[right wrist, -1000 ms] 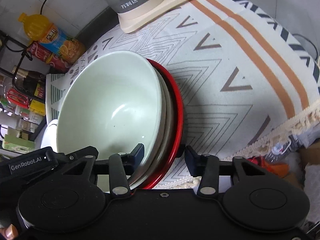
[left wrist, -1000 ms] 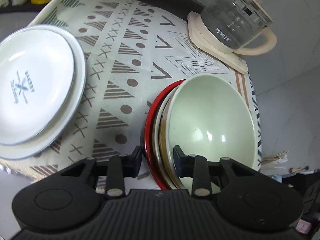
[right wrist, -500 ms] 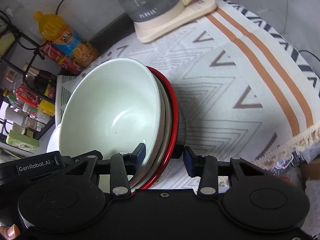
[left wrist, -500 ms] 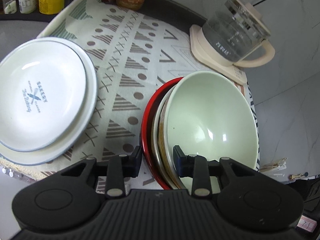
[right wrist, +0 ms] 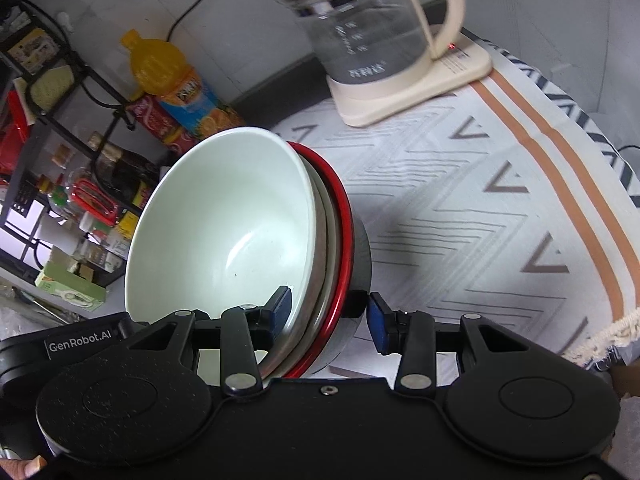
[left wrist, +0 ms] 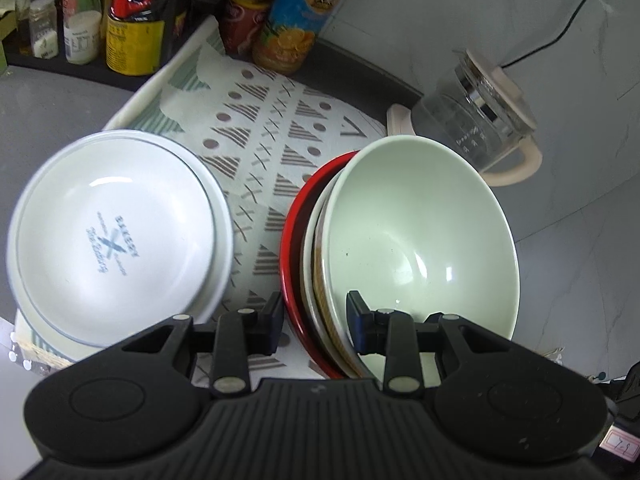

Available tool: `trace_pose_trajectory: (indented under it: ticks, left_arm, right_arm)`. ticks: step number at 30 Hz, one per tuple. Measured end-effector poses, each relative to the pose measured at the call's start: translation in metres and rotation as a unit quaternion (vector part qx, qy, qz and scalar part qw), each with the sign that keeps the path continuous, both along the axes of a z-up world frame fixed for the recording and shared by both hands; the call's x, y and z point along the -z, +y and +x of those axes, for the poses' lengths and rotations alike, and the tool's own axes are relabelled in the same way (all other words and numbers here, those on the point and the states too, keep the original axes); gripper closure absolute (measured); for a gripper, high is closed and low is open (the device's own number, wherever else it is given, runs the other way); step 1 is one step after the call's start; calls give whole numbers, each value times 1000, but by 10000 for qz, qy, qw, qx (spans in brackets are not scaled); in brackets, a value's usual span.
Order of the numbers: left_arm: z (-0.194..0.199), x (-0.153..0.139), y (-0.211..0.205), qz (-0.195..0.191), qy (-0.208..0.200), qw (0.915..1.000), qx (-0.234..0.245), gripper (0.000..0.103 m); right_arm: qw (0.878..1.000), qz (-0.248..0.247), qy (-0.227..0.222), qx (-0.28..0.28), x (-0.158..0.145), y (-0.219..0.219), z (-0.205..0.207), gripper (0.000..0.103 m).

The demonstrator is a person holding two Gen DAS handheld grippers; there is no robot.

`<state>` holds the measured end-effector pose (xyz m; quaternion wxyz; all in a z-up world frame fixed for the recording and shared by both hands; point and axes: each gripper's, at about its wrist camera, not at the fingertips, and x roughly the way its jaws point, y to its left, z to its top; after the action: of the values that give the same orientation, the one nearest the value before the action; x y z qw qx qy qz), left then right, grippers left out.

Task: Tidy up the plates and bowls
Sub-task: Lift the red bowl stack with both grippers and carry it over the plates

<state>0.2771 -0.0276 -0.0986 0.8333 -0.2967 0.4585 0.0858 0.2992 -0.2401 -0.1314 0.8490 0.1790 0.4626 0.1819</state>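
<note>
Both grippers are clamped on the same stack of bowls: my left gripper (left wrist: 314, 322) pinches its rim from one side and my right gripper (right wrist: 328, 312) from the opposite side, each with one pad inside the top bowl and one outside the red rim. The stack (left wrist: 400, 248) tilts between them, above the tablecloth (left wrist: 276, 160). Its top bowl (right wrist: 228, 236) is smooth, glossy, pale green and deep; under it sit a cream bowl with a brownish band and a shiny red-rimmed bowl (right wrist: 342, 232) with a grey outside.

To the left of the stack, apart from it, two white plates (left wrist: 116, 236) lie stacked on the cloth; the upper one has a thin blue-grey rim line and blue print reading "BAKERY" over crossed utensils, with script I can't make out. "GenRobot.AI" is printed in white on the left gripper's black body in the right wrist view.

Behind stands a clear glass kettle (right wrist: 372, 28) with a cream handle and base; its white lettering is too blurred to read. An orange juice bottle (right wrist: 176, 80) stands by the wall. The woven cloth carries triangles, dots, crosses, chevrons and orange stripes.
</note>
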Motion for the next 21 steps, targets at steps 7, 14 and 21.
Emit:
trace_pose_trajectory:
  ticks: [7, 14, 21]
  left_arm:
    - [-8, -4, 26, 4, -19, 10000, -70, 71]
    - [-17, -9, 58, 19, -7, 9999, -162, 71]
    - [-28, -12, 95, 106, 54, 9994, -328, 71]
  right_arm:
    - [10000, 29, -73, -58, -9, 25, -2, 63]
    - [9998, -16, -130, -173, -15, 57, -6, 63]
    - [9995, 22, -55, -306, -17, 94, -8, 63]
